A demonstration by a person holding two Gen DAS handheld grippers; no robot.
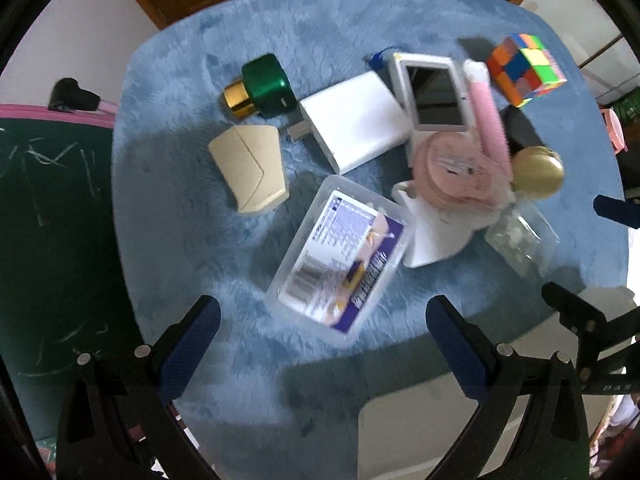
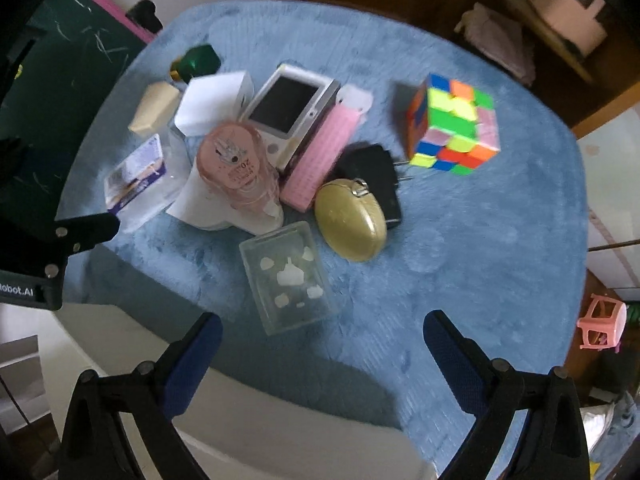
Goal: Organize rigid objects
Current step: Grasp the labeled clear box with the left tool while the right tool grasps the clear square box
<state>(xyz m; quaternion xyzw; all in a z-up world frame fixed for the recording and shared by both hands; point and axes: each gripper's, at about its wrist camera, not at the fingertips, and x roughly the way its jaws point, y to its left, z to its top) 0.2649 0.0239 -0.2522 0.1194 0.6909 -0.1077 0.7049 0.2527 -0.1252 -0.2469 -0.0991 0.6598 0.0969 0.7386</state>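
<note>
Both the left gripper [image 1: 322, 344] and right gripper [image 2: 322, 346] hover spread and empty, while the rigid objects, puzzle cube [image 2: 452, 124] included, lie jumbled ahead on the blue mat [image 2: 480, 260], sorting apparently unstarted.

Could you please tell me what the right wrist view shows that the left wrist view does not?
Only the right wrist view shows the black plug's prongs, the gold case's clasp and a pink stool on the floor. Only the left wrist view shows the beige box's envelope-like flap and the green bottle's gold cap. Both show the blue mat, colour cube and open, empty left gripper and right gripper.
</note>
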